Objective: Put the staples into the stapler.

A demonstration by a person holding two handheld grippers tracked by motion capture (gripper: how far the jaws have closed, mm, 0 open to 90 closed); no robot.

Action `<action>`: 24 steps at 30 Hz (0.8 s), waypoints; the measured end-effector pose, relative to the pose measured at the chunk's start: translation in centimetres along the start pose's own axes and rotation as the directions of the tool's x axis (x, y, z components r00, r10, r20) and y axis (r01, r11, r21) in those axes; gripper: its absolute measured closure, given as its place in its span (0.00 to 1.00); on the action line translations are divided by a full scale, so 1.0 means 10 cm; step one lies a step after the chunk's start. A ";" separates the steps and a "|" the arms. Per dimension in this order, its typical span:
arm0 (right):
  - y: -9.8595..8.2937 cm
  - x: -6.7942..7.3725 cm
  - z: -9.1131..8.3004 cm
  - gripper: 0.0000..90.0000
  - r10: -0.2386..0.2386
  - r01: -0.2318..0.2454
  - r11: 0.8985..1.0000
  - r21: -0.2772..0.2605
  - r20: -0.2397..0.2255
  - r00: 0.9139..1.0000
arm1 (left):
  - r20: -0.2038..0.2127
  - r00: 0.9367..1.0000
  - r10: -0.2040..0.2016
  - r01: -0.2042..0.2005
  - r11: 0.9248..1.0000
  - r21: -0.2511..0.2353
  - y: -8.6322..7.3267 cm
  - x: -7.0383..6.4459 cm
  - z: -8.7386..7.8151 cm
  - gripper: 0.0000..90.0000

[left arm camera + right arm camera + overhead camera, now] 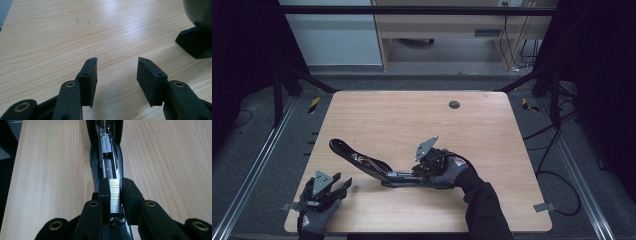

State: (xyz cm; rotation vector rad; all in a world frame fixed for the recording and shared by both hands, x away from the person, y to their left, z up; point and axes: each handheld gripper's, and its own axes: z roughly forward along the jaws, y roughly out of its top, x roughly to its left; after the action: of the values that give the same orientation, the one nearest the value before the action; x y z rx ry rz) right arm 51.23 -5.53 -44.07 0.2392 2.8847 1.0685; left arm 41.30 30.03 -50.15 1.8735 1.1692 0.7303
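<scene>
Here, lower centre of the right gripper view, the right gripper (115, 195) has its fingers (104, 191) closed on a strip of staples (115, 195), held just above the rear of the open stapler (106, 157). The magazine channel runs up the frame to the top edge. Judged step: loading the strip. To do it well, keep the strip in line with the channel, lower it flat between the rails, then release; any tilt likely jams it on a rail. In the high view the stapler (377, 167) lies lower centre of the bench (412, 120), lid swung out toward the left. The left gripper (332, 187) sits lower left of that frame, just beside the stapler, its fingers (88, 75) open and holding nothing; the stapler's black base (193, 43) shows at right in the left gripper view. It could steady the base. Farther up, a dark grommet (454, 104) in the bench, well clear. Nothing blocks the channel.
</scene>
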 end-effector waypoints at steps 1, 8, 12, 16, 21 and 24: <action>0.00 0.00 0.00 0.87 0.000 0.000 1.000 0.000 0.000 1.000 | 0.000 1.000 0.000 0.000 1.000 0.000 0.00 0.00 0.00 0.56; -0.01 -0.01 -0.02 0.87 0.001 -0.001 1.000 0.009 -0.021 1.000 | -0.001 1.000 0.000 0.000 1.000 -0.001 0.00 0.00 0.00 0.56; -0.01 -0.02 0.00 0.87 0.011 -0.011 1.000 0.007 -0.023 1.000 | -0.001 1.000 -0.001 0.001 1.000 0.000 0.00 0.00 0.00 0.56; -0.01 -0.03 0.00 0.87 0.009 -0.009 1.000 0.006 -0.031 0.999 | -0.002 1.000 0.001 -0.001 1.000 0.000 0.00 0.00 0.00 0.56; -0.02 -0.04 0.01 0.87 0.017 -0.017 1.000 0.005 -0.032 0.999 | -0.002 1.000 0.001 -0.001 1.000 0.000 0.00 0.00 0.00 0.56; -0.02 -0.04 0.01 0.87 0.017 -0.017 1.000 0.007 -0.031 0.999 | -0.003 1.000 0.001 -0.001 1.000 0.000 0.00 0.00 0.00 0.56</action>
State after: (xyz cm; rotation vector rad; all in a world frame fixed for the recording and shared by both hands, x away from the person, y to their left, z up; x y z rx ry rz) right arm 51.60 -5.65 -44.31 0.2506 2.9187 1.0753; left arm 41.32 29.99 -50.19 1.8740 1.1701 0.7339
